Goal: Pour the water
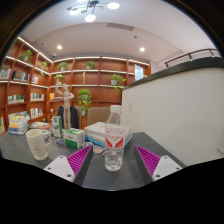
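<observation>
- Gripper (112, 160) with its purple-padded fingers (79, 160) spread wide, holding nothing.
- A clear glass (114, 146) stands on the grey table (30, 152), between and just ahead of the fingers.
- A white cup (39, 142) sits near, off to one side.

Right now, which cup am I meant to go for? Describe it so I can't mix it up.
Find the grey table in front of the wooden shelving. The open tongs point straight at a clear glass standing just ahead of their tips, in line with the gap between them. Unlike the cloudy white cup off to the left, it is see-through and bears a small red mark.
</observation>
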Tool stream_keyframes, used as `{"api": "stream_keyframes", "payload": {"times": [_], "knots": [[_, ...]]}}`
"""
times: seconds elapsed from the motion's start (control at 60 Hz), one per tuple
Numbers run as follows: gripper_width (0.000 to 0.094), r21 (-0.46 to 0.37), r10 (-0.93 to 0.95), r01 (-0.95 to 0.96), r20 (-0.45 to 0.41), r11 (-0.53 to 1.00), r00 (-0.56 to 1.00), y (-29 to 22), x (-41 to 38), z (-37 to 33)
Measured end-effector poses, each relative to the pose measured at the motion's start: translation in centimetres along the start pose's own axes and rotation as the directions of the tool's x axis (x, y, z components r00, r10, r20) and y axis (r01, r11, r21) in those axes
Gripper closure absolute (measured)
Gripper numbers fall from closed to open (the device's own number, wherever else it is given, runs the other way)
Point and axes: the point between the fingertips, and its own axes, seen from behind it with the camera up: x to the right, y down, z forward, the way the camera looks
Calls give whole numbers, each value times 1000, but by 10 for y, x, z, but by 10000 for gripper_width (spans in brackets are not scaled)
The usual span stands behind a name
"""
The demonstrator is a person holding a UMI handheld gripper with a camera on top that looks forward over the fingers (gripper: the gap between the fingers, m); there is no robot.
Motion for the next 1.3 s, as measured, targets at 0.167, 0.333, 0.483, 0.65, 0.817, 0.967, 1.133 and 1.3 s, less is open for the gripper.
{"api": "stream_keyframes", "payload": {"times": [0.167, 0.333, 0.483, 0.65, 0.817, 0.967, 1.133, 1.3], "knots": [[55, 10, -40, 40, -11, 999, 999, -4, -8, 22], [68, 12, -66, 66, 6, 998, 998, 2, -20, 76], [377, 19, -59, 58, 42, 998, 997, 1, -19, 112], [575, 43, -90, 87, 91, 995, 992, 7, -10, 144], [575, 33, -225, 223, 99, 974, 969, 2, -25, 138], [574, 103, -556, 549, 58, 830, 829, -23, -67, 122], [575, 184, -887, 878, -61, 441, 458, -56, -130, 110], [576, 209, -974, 977, -225, -38, 10, -84, -186, 108]]}}
